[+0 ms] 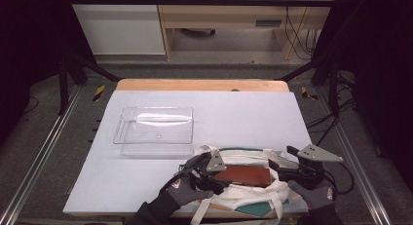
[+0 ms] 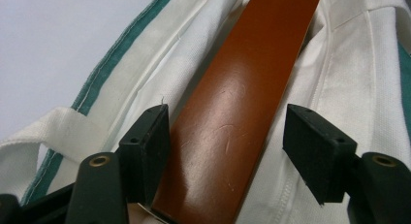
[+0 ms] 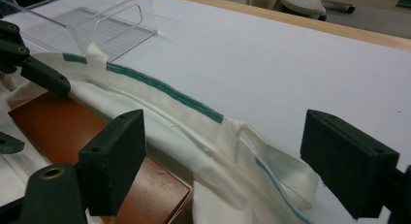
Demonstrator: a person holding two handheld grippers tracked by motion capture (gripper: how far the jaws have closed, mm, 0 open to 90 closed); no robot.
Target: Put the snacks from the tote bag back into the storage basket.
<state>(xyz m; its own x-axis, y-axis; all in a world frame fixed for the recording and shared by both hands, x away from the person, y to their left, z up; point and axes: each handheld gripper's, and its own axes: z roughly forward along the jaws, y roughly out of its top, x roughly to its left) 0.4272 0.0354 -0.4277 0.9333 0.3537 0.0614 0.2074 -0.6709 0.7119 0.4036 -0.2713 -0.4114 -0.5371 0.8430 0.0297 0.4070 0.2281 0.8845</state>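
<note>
High view: brown box (image 1: 243,175) lies in the tote bag (image 1: 253,193) at the table's (image 1: 243,113) near edge.

Left gripper view: my left gripper (image 2: 227,151) gapes astride it, gripping nothing; box could slide deeper.

Right gripper view: right gripper (image 3: 223,161) open over the bag rim (image 3: 165,90); mouth may collapse.

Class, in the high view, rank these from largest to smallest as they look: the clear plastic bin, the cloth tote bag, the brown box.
1. cloth tote bag
2. clear plastic bin, close to the bag; the bag lies nearer the camera, so this order is unsure
3. brown box, partly hidden inside the bag
</note>
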